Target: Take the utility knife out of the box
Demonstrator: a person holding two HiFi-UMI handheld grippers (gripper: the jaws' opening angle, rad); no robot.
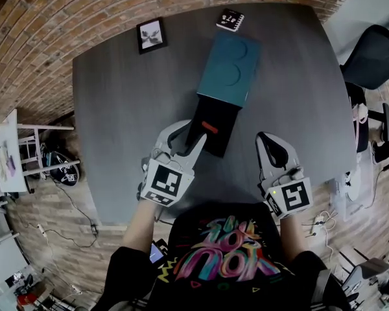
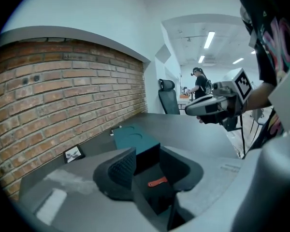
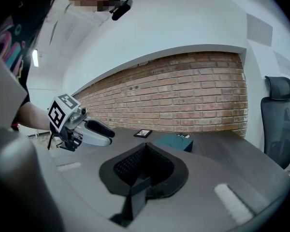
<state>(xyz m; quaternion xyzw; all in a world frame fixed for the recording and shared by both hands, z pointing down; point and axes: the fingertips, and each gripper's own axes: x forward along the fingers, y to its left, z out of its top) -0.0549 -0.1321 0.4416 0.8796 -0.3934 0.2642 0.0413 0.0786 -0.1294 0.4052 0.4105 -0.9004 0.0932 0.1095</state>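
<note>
A teal box [image 1: 228, 70] lies on the dark table [image 1: 123, 115], its black inner tray [image 1: 222, 116] slid out toward me. In the tray rests the utility knife [image 1: 209, 127], a small red-orange piece, also plain in the left gripper view [image 2: 158, 181]. My left gripper [image 1: 189, 138] hangs over the tray's near end with its jaws open; they stand on either side of the tray [image 2: 157, 197] and nothing is pressed between them. My right gripper [image 1: 266, 140] stays right of the tray near the table's front, shut and empty [image 3: 145, 146].
A small framed picture [image 1: 151, 35] and a marker card [image 1: 230, 20] lie at the table's far side by the brick wall. An office chair [image 1: 376, 54] stands off the right edge. A person [image 2: 200, 83] stands far off in the room.
</note>
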